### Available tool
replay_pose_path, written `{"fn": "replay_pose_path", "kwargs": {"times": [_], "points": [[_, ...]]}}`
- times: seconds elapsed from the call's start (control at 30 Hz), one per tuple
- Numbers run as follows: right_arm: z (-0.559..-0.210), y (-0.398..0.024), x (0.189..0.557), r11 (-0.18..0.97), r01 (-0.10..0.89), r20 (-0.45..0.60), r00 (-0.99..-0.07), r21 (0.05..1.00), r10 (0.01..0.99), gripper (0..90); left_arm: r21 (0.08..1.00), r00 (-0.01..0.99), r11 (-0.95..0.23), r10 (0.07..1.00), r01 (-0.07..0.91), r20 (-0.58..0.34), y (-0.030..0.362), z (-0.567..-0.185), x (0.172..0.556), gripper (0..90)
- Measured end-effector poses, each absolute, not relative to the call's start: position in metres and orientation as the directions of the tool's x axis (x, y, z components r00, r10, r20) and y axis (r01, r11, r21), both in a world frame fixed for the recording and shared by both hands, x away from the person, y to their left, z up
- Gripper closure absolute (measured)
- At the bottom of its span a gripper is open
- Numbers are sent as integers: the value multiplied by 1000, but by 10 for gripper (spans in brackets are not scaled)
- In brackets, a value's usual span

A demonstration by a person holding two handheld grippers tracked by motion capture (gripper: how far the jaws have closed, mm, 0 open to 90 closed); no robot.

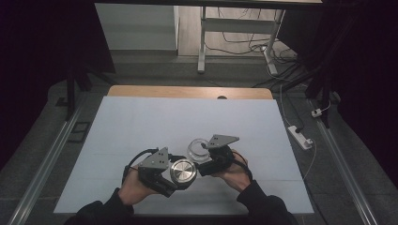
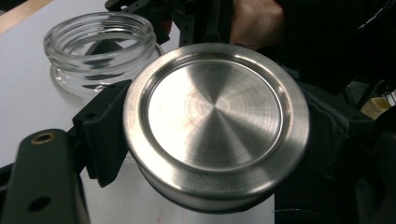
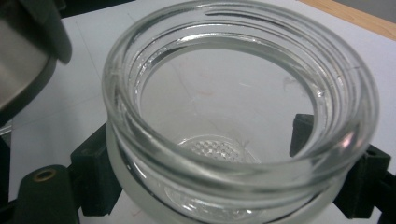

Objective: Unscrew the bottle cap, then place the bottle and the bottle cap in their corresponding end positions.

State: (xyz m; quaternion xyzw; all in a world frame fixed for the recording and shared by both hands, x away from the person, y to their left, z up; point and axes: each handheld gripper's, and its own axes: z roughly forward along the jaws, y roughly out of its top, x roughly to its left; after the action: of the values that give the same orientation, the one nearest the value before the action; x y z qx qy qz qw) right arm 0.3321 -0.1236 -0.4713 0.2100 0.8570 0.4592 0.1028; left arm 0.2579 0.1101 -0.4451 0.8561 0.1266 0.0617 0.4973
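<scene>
Low in the frame's centre, the left gripper point(image 1: 174, 180) pinched a steel lid point(image 1: 183, 171) while the right gripper point(image 1: 202, 161) clamped an open glass jar point(image 1: 198, 148).

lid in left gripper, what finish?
Silver brushed metal lid, concentric circular grain; clearest in the left gripper view.

One glass jar point(image 1: 197, 148), one metal lid point(image 1: 183, 171)
</scene>
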Motion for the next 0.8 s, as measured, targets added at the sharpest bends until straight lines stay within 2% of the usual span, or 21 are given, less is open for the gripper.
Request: {"fn": "replay_pose_path", "kwargs": {"times": [0.8], "points": [[-468, -115, 354, 464, 284, 27, -874, 839, 485, 145, 855, 960, -490, 279, 170, -31, 101, -468, 259, 189]]}}
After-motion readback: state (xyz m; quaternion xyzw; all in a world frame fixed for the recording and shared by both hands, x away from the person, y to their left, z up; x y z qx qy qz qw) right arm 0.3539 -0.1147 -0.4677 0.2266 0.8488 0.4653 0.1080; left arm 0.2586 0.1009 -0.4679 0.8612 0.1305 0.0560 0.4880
